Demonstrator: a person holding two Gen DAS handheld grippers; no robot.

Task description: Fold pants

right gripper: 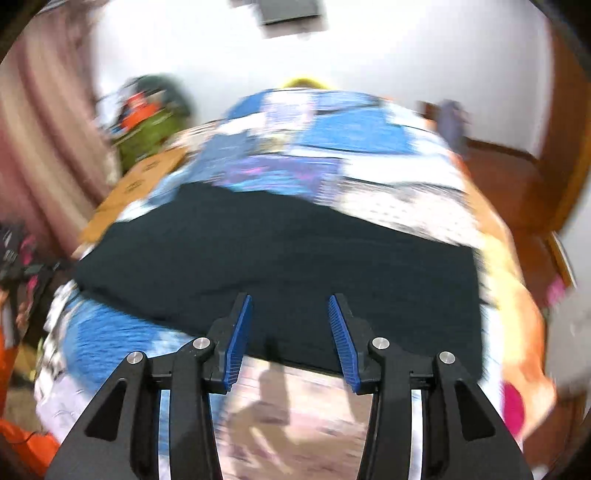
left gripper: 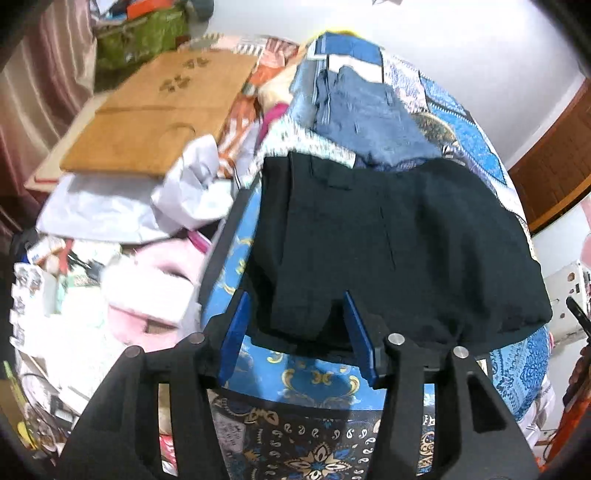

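The black pants (left gripper: 388, 236) lie folded into a flat block on the blue patterned bedspread (left gripper: 295, 376). My left gripper (left gripper: 295, 306) is open, its blue pads either side of the near left edge of the pants, holding nothing. In the blurred right wrist view the same black pants (right gripper: 280, 258) spread across the bed, and my right gripper (right gripper: 290, 310) is open over their near edge, empty.
A folded pair of blue jeans (left gripper: 365, 118) lies on the bed beyond the black pants. Left of the bed are brown cardboard (left gripper: 155, 114), white bags (left gripper: 184, 192), pink items (left gripper: 147, 284) and a green bag (left gripper: 140, 33). A wooden door (left gripper: 554, 162) stands at the right.
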